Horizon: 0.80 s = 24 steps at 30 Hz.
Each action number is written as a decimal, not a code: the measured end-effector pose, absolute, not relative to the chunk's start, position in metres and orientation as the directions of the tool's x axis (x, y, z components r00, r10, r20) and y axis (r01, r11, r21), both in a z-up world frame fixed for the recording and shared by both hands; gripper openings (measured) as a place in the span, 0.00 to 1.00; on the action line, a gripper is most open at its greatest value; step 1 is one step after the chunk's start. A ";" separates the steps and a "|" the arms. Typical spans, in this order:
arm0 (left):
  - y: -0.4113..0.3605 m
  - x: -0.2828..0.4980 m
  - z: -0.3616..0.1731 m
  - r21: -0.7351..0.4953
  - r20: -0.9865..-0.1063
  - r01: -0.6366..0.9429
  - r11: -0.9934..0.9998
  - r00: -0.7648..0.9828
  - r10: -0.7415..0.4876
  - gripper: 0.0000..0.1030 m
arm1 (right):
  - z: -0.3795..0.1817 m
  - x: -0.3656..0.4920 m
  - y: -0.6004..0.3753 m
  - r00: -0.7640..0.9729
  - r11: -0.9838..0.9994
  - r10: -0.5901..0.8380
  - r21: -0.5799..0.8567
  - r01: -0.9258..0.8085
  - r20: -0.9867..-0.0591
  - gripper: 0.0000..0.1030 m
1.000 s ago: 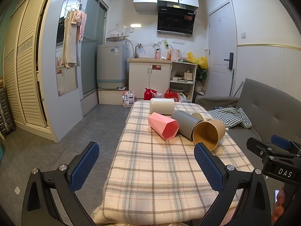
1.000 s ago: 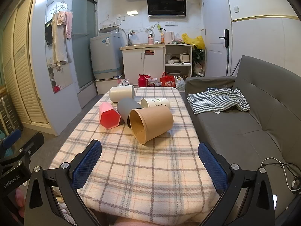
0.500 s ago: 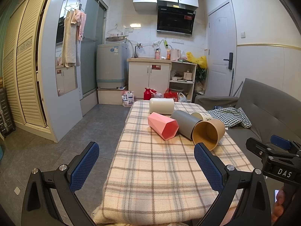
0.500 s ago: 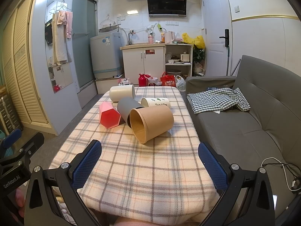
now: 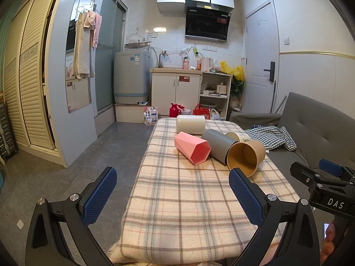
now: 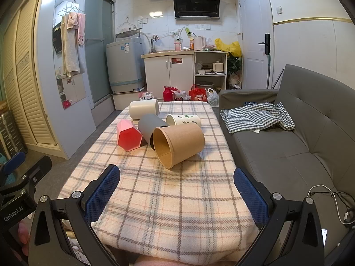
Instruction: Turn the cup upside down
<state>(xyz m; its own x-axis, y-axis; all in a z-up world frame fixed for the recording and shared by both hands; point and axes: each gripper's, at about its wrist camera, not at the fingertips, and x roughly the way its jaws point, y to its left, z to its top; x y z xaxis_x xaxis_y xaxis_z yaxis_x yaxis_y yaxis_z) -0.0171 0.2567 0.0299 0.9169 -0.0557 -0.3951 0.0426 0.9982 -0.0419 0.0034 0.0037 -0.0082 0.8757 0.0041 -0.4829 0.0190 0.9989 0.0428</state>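
Several cups lie on their sides on a plaid-covered table (image 5: 177, 199) (image 6: 168, 199): a brown paper cup (image 5: 246, 157) (image 6: 177, 145) nearest, mouth toward me, a grey cup (image 5: 218, 145) (image 6: 150, 127), a pink faceted cup (image 5: 192, 147) (image 6: 129, 136), a cream cup (image 5: 190, 124) (image 6: 143, 109) and a white printed cup (image 5: 238, 136) (image 6: 183, 119). My left gripper (image 5: 172, 196) is open and empty over the table's near end. My right gripper (image 6: 176, 194) is open and empty, short of the brown cup.
A grey sofa (image 6: 299, 146) with a checked cloth (image 6: 257, 115) runs along the table's right side. Floor drops off left of the table. A kitchen cabinet (image 5: 177, 95), washing machine (image 5: 131, 77) and bags stand beyond the far end. A cable (image 6: 332, 199) lies on the sofa.
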 end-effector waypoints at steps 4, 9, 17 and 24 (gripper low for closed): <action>0.257 -0.017 0.030 -0.042 -0.395 0.044 0.998 0.917 -0.058 1.00 | -0.009 0.004 0.005 0.875 0.999 0.005 0.043 0.018 -0.484 1.00; 0.258 -0.018 0.032 -0.043 -0.396 0.044 0.998 0.917 -0.057 1.00 | -0.011 0.004 0.007 0.872 0.999 0.006 0.042 0.016 -0.489 1.00; 0.250 0.011 0.037 -0.014 -0.506 0.058 0.998 0.861 -0.057 1.00 | 0.006 0.039 0.011 0.814 0.993 0.102 0.014 -0.115 -0.571 1.00; 0.254 0.058 0.033 -0.006 -0.621 0.015 1.000 0.783 -0.015 1.00 | 0.036 0.114 0.023 0.687 0.950 0.198 -0.037 -0.311 -0.699 1.00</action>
